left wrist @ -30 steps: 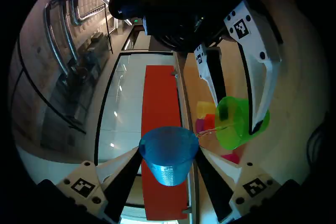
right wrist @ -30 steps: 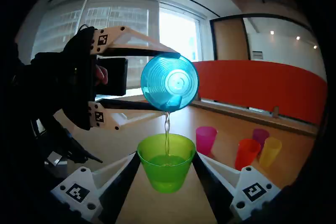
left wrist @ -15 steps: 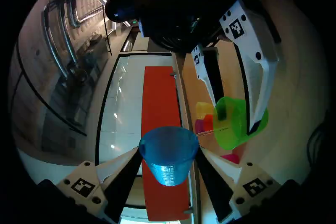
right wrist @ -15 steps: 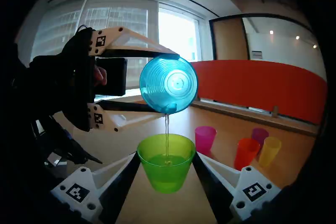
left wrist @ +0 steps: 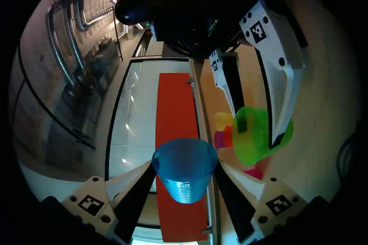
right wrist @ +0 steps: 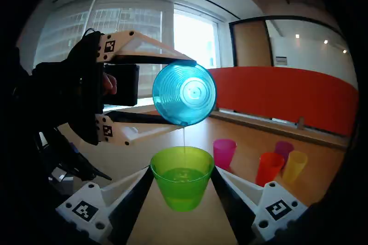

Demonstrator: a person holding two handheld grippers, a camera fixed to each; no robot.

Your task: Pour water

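My left gripper (left wrist: 185, 176) is shut on a blue cup (left wrist: 185, 169), tipped on its side above the green cup. In the right gripper view that blue cup (right wrist: 184, 93) faces me with its mouth down, and a thin thread of water (right wrist: 184, 138) falls from its rim. My right gripper (right wrist: 182, 185) is shut on an upright green cup (right wrist: 182, 183) that holds water. In the left gripper view the green cup (left wrist: 255, 134) hangs between the right gripper's fingers (left wrist: 280, 84), held by a gloved hand (left wrist: 198, 10).
Pink (right wrist: 224, 153), orange (right wrist: 269, 168), purple (right wrist: 284, 148) and yellow (right wrist: 295, 166) cups stand on the wooden table (right wrist: 239, 134) to the right. A red partition (right wrist: 285, 91) runs behind the table. Windows (right wrist: 138, 29) are at the back.
The stream from the blue cup has thinned from a steady pour to a fine trickle. The blue cup has tipped slightly further; the green cup stays put.
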